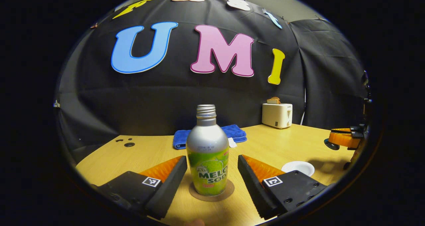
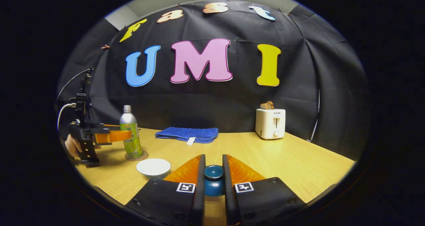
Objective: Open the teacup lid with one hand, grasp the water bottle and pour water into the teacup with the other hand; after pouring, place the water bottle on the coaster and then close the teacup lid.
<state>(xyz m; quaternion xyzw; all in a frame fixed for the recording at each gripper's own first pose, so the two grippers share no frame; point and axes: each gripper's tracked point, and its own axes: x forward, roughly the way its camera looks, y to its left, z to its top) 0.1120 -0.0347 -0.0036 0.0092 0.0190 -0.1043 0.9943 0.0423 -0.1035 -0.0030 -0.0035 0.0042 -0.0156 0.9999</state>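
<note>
With the silver, green-labelled metal water bottle [image 1: 207, 153] upright on its round brown coaster [image 1: 211, 191] between the wide-open left gripper [image 1: 212, 179], the right gripper [image 2: 213, 177], clamped on the dark blue teacup lid [image 2: 213, 177], could misplace it beside the white teacup [image 2: 153, 168].

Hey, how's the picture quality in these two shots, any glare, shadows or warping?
Left gripper view: bottle sharp with a soft sheen on its metal shoulder, table edge bowed by the fisheye. Right gripper view: lid between the fingers slightly soft, cup casts a faint shadow, corners dim.
</note>
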